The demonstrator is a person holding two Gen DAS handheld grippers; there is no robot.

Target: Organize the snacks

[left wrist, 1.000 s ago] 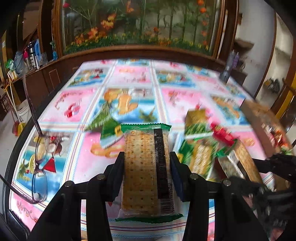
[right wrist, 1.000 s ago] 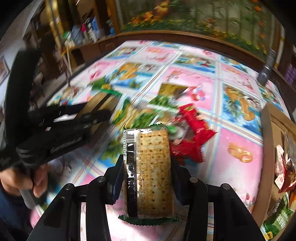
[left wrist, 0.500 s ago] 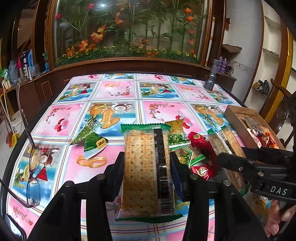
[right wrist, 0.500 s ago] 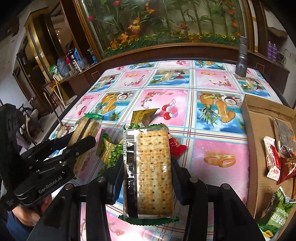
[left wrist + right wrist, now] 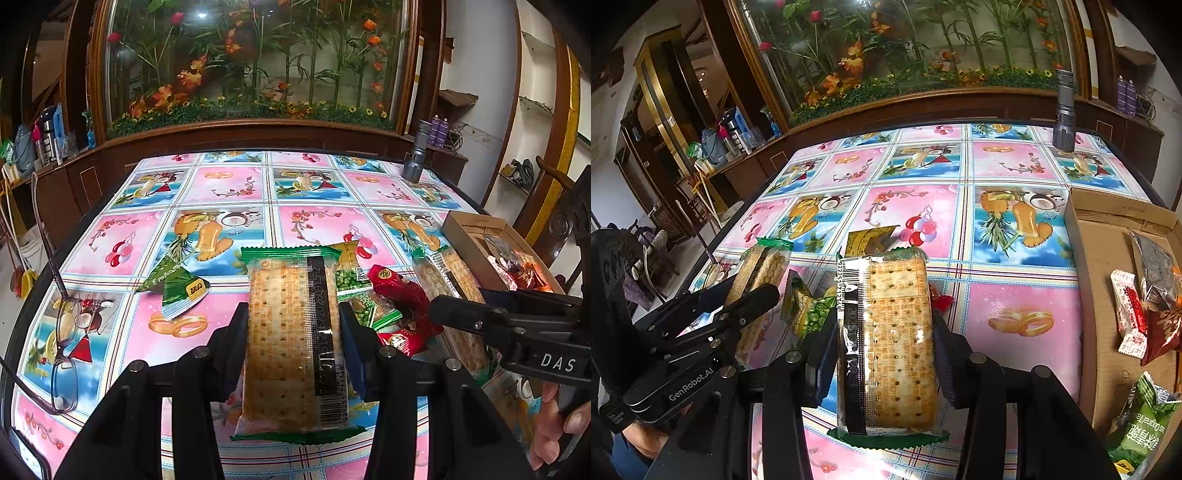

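Observation:
My left gripper [image 5: 293, 332] is shut on a cracker pack [image 5: 291, 339] with green ends, held above the table. My right gripper [image 5: 884, 339] is shut on a second cracker pack [image 5: 890, 343], also held above the table; it shows in the left wrist view [image 5: 454, 291] at the right. A pile of snacks lies between them: a red packet [image 5: 399, 291], green pea packets [image 5: 351, 277] and a green triangular packet [image 5: 177, 288]. A cardboard box [image 5: 1104, 295] holding several snack packets stands at the table's right edge.
The table has a pink and blue patterned cloth [image 5: 221, 188]. Eyeglasses [image 5: 62, 343] lie at its left edge. A grey flashlight [image 5: 1063, 110] stands at the far right corner. A wooden cabinet with a plant display [image 5: 251, 74] stands behind the table.
Both grippers have lifted and pulled back from the snack pile, each still holding its cracker pack. The views have steadied and the box at the right shows more fully.

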